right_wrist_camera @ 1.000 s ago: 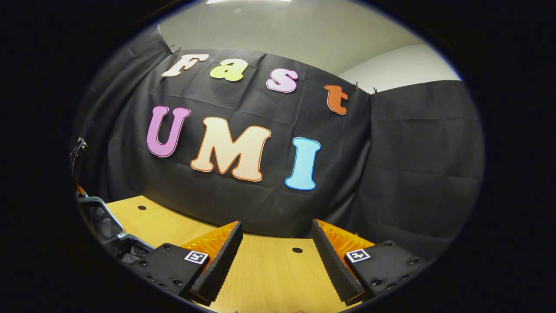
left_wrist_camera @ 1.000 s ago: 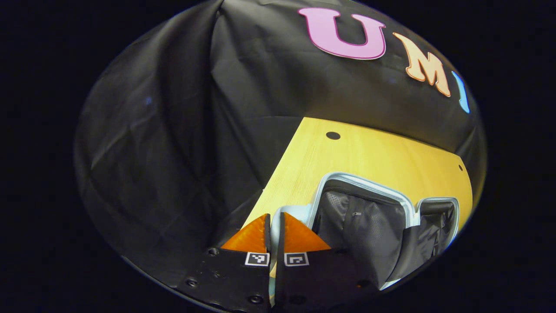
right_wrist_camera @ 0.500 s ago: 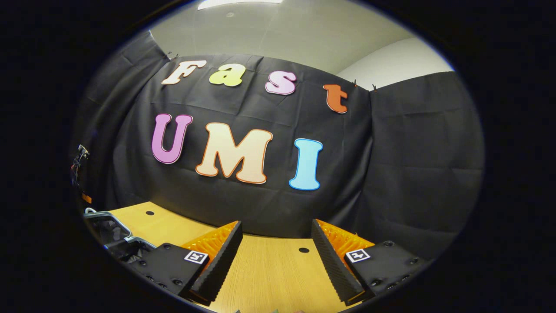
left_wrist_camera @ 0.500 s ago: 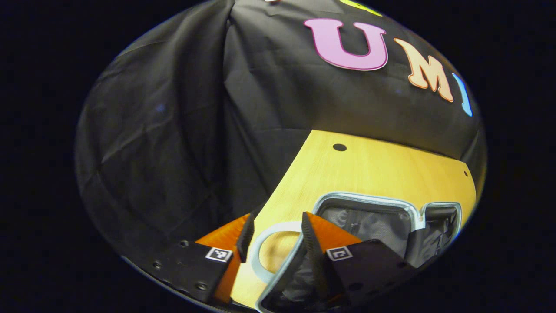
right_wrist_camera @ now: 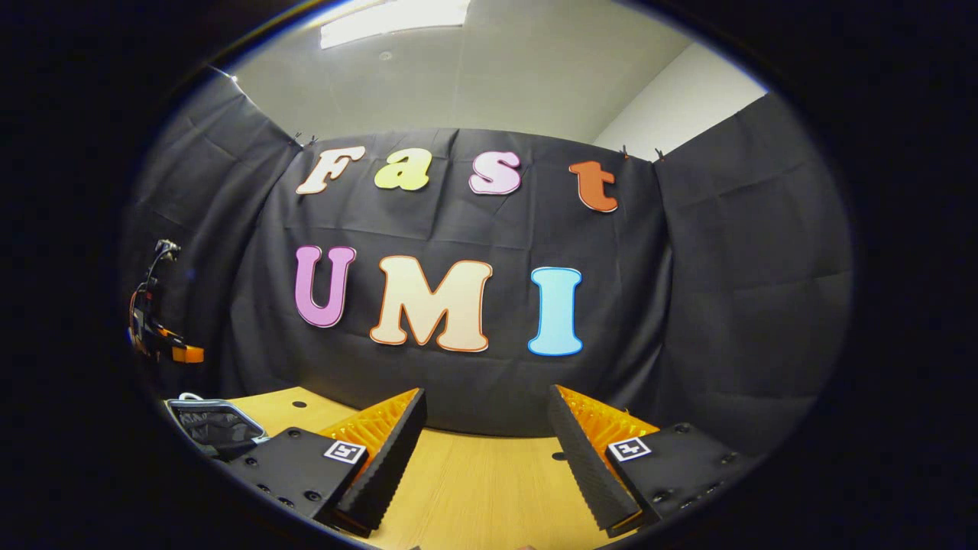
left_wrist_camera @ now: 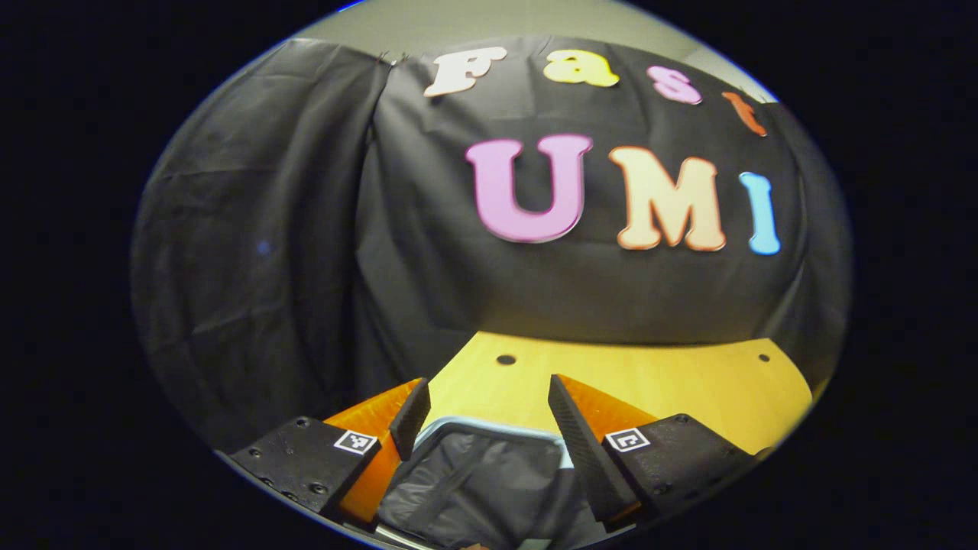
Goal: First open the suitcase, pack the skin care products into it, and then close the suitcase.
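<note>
A: What has changed at the lower centre of the left gripper view?

B: The left gripper, earlier pinched on the suitcase handle, now hangs spread above its open lined half; opening looks done.

A: Contents?

B: No products visible inside. The right gripper is spread over the table; the suitcase sits lower left.

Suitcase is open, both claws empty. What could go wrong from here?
1. The left claw hangs open just above the suitcase rim; dropping lower could snag the lining.
2. No skin care products are clearly seen near the right claw, open over the bare table, so the next grasp may need a search.
</note>
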`<action>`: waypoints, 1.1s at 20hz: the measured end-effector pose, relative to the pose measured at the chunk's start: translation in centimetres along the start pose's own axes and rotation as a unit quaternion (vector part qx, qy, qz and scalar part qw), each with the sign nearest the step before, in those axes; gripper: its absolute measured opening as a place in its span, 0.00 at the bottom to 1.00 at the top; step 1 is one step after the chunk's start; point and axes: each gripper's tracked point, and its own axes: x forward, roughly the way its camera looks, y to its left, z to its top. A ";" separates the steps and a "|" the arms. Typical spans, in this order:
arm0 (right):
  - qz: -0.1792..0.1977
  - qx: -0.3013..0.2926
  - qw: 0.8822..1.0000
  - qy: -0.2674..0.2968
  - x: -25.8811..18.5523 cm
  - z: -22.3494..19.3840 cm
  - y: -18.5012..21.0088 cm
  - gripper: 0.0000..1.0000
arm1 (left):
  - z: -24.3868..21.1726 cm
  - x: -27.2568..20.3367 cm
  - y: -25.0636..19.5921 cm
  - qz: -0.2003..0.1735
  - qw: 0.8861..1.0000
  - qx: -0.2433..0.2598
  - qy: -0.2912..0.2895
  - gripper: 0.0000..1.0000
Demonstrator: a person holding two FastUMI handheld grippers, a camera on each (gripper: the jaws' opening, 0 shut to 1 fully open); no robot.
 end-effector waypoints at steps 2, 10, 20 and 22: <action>0.008 0.009 1.000 0.003 -0.3 -0.5 -1.3 0.99 | 1.4 -1.9 -5.0 -0.027 0.999 -0.017 -0.020 0.94; 0.029 0.046 0.998 -0.013 -1.1 -2.6 -4.8 0.99 | 0.6 -6.7 -17.2 -0.076 0.996 -0.008 -0.042 0.93; 0.077 0.051 0.996 0.010 -3.6 -5.5 -5.1 0.98 | -7.2 -11.6 -31.2 -0.201 0.979 0.007 0.027 0.94; 0.079 0.052 0.995 0.018 -4.2 -6.0 -5.4 0.99 | -9.1 -12.4 -33.5 -0.225 0.973 0.017 0.044 0.95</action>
